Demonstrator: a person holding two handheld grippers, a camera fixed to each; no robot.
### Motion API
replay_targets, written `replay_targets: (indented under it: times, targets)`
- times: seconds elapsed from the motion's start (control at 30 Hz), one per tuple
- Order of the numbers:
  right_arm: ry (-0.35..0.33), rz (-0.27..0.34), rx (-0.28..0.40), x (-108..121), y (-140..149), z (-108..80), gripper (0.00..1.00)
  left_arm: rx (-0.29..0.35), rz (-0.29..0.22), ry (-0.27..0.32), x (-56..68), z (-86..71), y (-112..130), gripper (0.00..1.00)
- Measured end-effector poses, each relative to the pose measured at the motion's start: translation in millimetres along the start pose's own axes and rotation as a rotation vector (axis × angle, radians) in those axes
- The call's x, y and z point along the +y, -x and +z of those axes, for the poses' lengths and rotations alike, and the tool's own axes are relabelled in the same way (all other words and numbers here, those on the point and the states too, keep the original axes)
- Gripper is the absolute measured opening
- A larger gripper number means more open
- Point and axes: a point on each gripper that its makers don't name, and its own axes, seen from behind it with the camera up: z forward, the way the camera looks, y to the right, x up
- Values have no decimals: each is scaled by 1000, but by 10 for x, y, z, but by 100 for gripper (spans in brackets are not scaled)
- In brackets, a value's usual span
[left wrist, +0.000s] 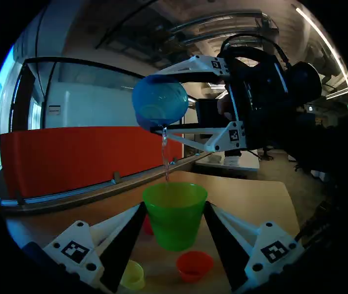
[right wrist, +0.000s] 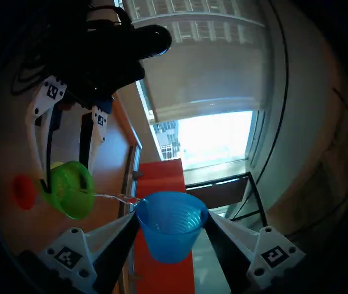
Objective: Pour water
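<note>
Ok, the wooden table [left wrist: 252,196] runs back to a rail below the red partition [left wrist: 76,157]. Its right edge is in sight and bare top lies open to the right of the cups. In the right gripper view the whole room sits rolled over, with a bright window [right wrist: 213,137] above the partition [right wrist: 160,177]. The left gripper [left wrist: 175,208] is level, jaws at mid width and pressed on both sides of the green cup [left wrist: 175,215], which is upright with its mouth up. I cannot tell if its base touches the table. The right gripper [left wrist: 158,103] is above and beyond it, rolled so one finger sits over the other, jaws clamped on the blue cup [left wrist: 159,100]. That cup is tipped hard, with its rim down toward the green one. From its own camera, the right gripper [right wrist: 171,218] has the blue cup [right wrist: 171,230] squeezed between both fingers, and the left gripper [right wrist: 68,181] is across from it with the green cup [right wrist: 71,191]. A small orange cup [left wrist: 193,265] and a small yellow cup [left wrist: 134,274] sit on the table near the camera, apart from each other. A thin water stream [left wrist: 164,152] falls from the blue rim into the green mouth, and it shows as a thread [right wrist: 117,197] between the two cups. Markings: black-and-white square tags [left wrist: 74,251] on the fingers of both grippers.
</note>
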Motion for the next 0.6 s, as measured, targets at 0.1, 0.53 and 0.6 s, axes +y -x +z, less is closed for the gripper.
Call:
replay_targets:
  times: [0.1,0.53,0.6]
  targets:
    - [-1,-12,-1,-10,3,2,92,0,0,0,0,5,4,85]
    - [3,-58,-1,13,-7,2,92,1,2,-1,9,16,-5,85]
    - [3,-68,-2,11,-12,1,92,1,3,-1,13,16,-10,85]
